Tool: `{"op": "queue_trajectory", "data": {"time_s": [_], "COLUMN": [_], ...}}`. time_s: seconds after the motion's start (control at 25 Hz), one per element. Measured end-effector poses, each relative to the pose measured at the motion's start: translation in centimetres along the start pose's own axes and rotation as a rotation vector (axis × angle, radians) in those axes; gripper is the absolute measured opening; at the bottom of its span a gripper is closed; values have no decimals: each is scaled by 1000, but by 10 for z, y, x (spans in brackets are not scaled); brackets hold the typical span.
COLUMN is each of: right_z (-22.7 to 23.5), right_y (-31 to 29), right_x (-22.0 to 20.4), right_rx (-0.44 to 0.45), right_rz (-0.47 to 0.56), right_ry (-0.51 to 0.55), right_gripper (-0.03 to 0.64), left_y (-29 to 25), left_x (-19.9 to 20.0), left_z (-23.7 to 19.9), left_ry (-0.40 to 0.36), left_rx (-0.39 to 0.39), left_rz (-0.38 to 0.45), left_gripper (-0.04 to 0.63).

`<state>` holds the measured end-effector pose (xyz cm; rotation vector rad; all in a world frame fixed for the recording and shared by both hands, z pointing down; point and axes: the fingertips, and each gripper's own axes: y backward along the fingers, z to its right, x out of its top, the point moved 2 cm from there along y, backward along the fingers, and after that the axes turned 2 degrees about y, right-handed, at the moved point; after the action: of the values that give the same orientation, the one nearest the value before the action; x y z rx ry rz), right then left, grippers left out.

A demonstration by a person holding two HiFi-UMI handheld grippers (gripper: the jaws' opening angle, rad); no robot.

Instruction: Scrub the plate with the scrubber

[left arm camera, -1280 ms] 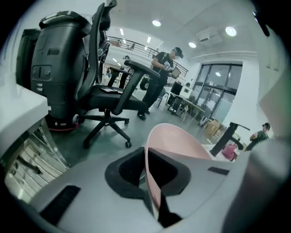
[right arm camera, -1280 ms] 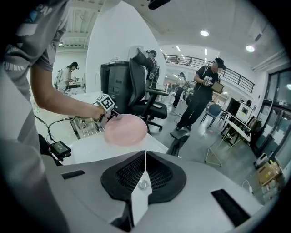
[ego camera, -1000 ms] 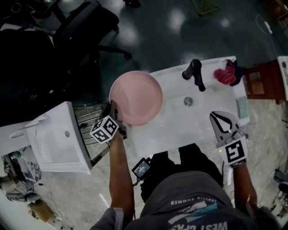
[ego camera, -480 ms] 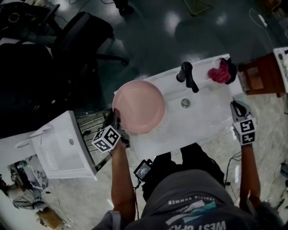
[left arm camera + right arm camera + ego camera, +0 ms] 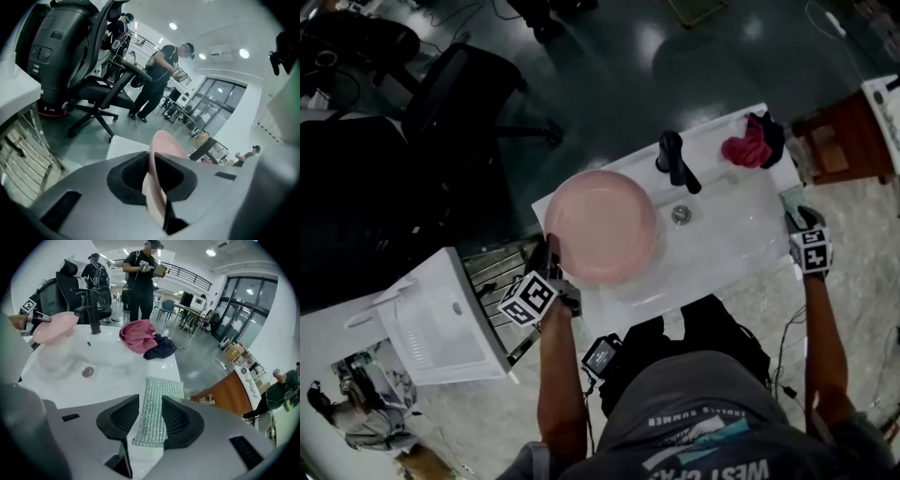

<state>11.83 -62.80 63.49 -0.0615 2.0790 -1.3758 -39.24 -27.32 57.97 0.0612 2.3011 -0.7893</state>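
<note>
My left gripper [image 5: 548, 248] is shut on the near-left rim of the pink plate [image 5: 600, 225] and holds it over the left part of the white sink [image 5: 722, 248]. In the left gripper view the plate [image 5: 164, 145] stands edge-on, with the left gripper [image 5: 152, 180] pinching its rim. My right gripper [image 5: 802, 220] is at the sink's right edge. Its jaws have just been opening. The right gripper [image 5: 151, 420] stands open astride the green mesh scrubber [image 5: 161, 390], which lies flat on the sink deck between the pads.
A black faucet [image 5: 673, 159] stands behind the drain [image 5: 681, 215]. A red cloth [image 5: 745, 150] and a dark one lie at the sink's back right. A second white sink [image 5: 441, 319] sits at the left, an office chair [image 5: 459, 84] beyond. A person [image 5: 140, 277] stands behind.
My right gripper swung from the sink's front to its right edge, came down over the scrubber and opened. My left gripper carried the plate a little to the right.
</note>
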Motion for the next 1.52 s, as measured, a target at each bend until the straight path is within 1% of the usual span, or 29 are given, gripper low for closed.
{"op": "queue_trajectory", "data": {"time_s": [0.08, 0.28, 0.44, 0.48, 0.52, 0.6, 0.76, 0.84, 0.92, 1.04, 1.16, 1.24, 1.28, 1.36, 1.44, 1.52], "right_z": [3, 11, 12, 11, 10, 9, 8, 3, -10, -51, -110, -150, -169, -206, -239, -268], "right_y": [-8, -12, -12, -11, -10, -8, -2, 8, 23, 52, 83, 102, 110, 123, 129, 131], "right_x": [-9, -14, -15, -14, -14, -15, -13, -5, 12, 47, 78, 93, 97, 100, 94, 83], "right_rx": [-2, -42, -45, -42, -38, -34, -34, -25, 1, 87, 206, 277, 306, 350, 392, 441], "right_rz": [-11, 19, 25, 27, 30, 35, 68, 104, 159, 260, 357, 404, 419, 441, 456, 446], "right_ry": [-13, -12, -14, -14, -13, -21, -49, -58, -42, 33, 121, 191, 244, 390, 525, 629], "right_gripper": [179, 185, 151, 137, 103, 72, 54, 51, 51, 51, 51, 51, 51, 51, 51, 51], "left_y": [-1, -4, -4, -4, -3, -3, -3, -4, -5, -9, -12, -14, -15, -16, -16, -16], "left_x": [-5, -18, -28, -30, -33, -37, -47, -52, -59, -69, -78, -84, -87, -93, -100, -105], "left_z": [9, 38, 53, 56, 59, 65, 78, 85, 90, 96, 100, 102, 103, 105, 106, 108], "left_ry": [4, 5, 12, 15, 16, 12, -3, -9, -14, -17, -15, -13, -11, -9, -8, -10], "left_rx": [-12, -65, -94, -100, -105, -116, -138, -148, -158, -169, -176, -181, -183, -187, -191, -197], "left_rz": [-14, -52, -75, -81, -85, -94, -117, -130, -144, -162, -178, -190, -197, -210, -223, -236], "left_gripper": [29, 29, 29, 29, 29, 29, 31, 31, 31, 31, 31, 31, 31, 31, 31, 31]}}
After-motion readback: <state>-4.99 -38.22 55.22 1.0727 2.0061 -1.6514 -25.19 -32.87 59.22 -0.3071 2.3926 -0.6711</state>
